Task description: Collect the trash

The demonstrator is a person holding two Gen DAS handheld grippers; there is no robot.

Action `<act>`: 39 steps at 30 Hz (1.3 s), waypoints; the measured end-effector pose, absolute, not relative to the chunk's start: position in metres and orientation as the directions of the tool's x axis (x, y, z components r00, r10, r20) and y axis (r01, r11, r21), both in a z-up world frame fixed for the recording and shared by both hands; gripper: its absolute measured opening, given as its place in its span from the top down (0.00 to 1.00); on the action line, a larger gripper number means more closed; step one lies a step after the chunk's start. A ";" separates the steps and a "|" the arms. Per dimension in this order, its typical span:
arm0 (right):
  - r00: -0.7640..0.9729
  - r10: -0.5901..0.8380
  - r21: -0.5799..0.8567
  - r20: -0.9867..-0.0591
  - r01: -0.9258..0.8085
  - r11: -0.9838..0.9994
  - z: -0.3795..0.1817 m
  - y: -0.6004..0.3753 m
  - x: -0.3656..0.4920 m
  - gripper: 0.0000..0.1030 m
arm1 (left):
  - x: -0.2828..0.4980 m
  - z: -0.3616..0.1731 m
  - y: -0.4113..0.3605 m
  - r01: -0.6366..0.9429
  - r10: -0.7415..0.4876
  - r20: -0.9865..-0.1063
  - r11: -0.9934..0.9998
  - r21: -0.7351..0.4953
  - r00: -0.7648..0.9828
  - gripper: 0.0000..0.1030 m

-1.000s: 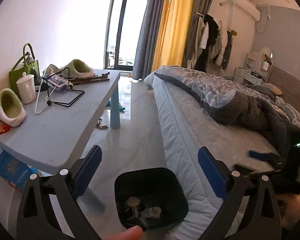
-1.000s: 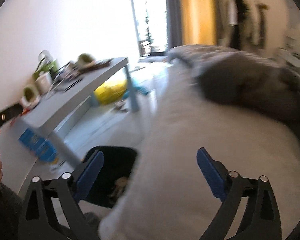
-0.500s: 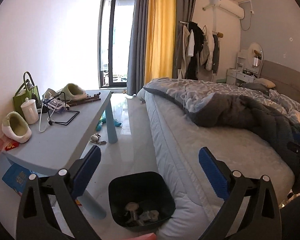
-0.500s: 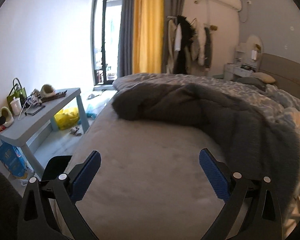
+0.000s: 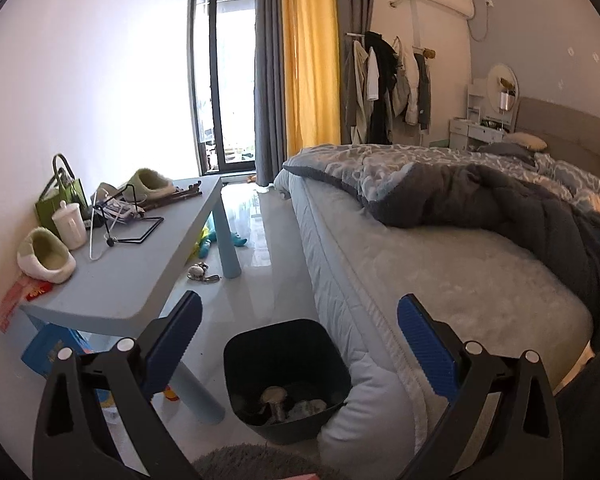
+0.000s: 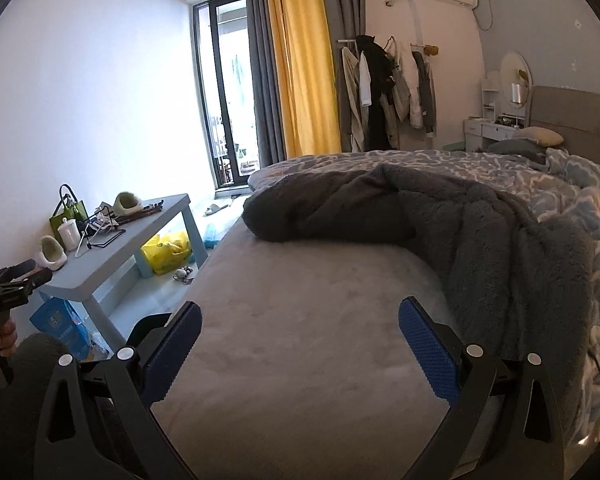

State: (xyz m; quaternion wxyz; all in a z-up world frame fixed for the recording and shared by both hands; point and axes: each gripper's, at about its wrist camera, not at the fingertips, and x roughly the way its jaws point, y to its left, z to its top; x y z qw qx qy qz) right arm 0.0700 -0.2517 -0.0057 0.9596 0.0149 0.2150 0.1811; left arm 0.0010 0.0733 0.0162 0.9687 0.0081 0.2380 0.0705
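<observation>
**Both grippers spread wide and empty beside the bed**

Left gripper [image 5: 298, 346] hangs with its blue-padded fingers [image 5: 426, 346] far apart, gripping nothing, above the black plastic waste bin [image 5: 286, 376], which stands on the pale floor touching the bed's corner. Crumpled trash [image 5: 288, 402] lies at the bin's bottom. At ten o'clock from that gripper stands the light-blue low table [image 5: 140, 264], bearing a white lidded cup [image 5: 70, 224] and green slippers.

Right gripper [image 6: 300, 350] is likewise fully spread and holds nothing, over the grey fleecy mattress top [image 6: 312, 320]. At twelve o'clock lies the rumpled dark-grey blanket [image 6: 420, 216]. The bin's rim [image 6: 152, 322] peeks out at nine o'clock.
</observation>
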 end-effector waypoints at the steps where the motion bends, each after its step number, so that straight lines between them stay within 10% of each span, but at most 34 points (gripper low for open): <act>1: 0.837 0.357 0.096 -0.414 -0.350 0.932 -0.006 -0.248 0.069 0.03 | 0.000 0.015 0.074 -0.132 0.140 -0.461 0.990 0.049 0.876 0.03; 39: 0.813 0.388 0.090 -0.435 -0.389 0.917 -0.008 -0.233 0.068 0.03 | 0.000 0.008 0.083 -0.165 0.137 -0.504 0.986 -0.011 0.852 0.03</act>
